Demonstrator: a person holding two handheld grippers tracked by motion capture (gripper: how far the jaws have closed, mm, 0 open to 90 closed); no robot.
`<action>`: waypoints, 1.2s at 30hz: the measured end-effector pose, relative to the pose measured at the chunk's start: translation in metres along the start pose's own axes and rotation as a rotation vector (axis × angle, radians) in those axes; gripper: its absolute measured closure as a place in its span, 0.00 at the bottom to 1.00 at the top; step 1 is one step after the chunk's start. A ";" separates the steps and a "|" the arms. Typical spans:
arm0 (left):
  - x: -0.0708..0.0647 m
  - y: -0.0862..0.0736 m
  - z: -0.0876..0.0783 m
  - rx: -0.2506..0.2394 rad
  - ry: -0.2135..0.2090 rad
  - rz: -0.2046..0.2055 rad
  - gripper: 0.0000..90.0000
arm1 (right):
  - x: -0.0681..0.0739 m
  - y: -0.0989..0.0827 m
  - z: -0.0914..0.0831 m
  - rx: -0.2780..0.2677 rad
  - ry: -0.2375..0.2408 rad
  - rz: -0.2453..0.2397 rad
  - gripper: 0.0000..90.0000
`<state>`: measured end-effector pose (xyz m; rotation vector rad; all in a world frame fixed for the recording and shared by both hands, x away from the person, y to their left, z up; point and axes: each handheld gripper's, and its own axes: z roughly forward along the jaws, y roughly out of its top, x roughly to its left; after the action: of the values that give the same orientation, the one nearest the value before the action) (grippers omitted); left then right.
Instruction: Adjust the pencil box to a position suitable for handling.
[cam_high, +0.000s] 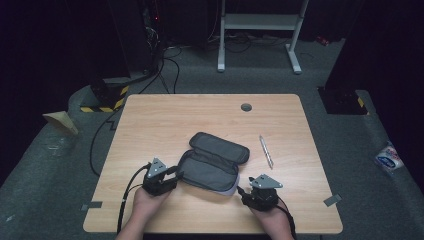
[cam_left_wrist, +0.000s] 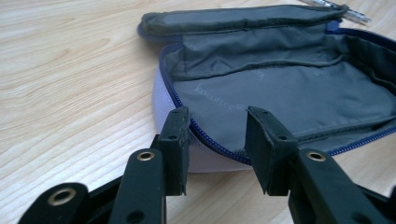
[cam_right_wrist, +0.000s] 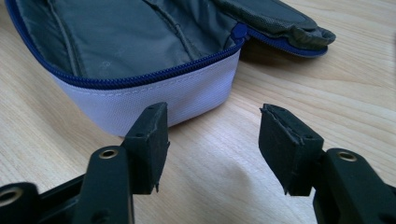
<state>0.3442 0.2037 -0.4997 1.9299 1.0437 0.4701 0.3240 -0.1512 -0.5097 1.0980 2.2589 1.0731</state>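
Surface (cam_high: 150, 125) of pale wood, carrying everything. Pouch (cam_high: 212, 162) lying unzipped near the middle, grey lining up, flap folded back toward the far side, blue zip along a white wall. Left claw (cam_left_wrist: 217, 133) released at the pouch's left end, jaws parted and straddling the zipped rim, not gripping. Right claw (cam_right_wrist: 212, 135) released too, jaws apart over bare wood just beside the pouch's white near corner. Pen (cam_high: 266, 151) lying right of the pouch, apart from it.
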 end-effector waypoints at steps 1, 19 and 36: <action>-0.001 0.000 0.000 0.000 -0.006 0.002 0.67 | -0.001 0.000 -0.001 -0.001 -0.002 0.002 0.48; -0.035 -0.004 0.006 0.031 -0.094 0.073 0.67 | -0.027 -0.001 0.005 0.003 -0.062 0.056 0.51; -0.010 0.001 -0.019 -0.047 -0.046 0.002 0.62 | -0.047 0.003 0.003 -0.024 -0.107 0.084 0.52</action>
<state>0.3264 0.2049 -0.4882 1.8921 0.9933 0.4459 0.3561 -0.1859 -0.5080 1.2207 2.1286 1.0453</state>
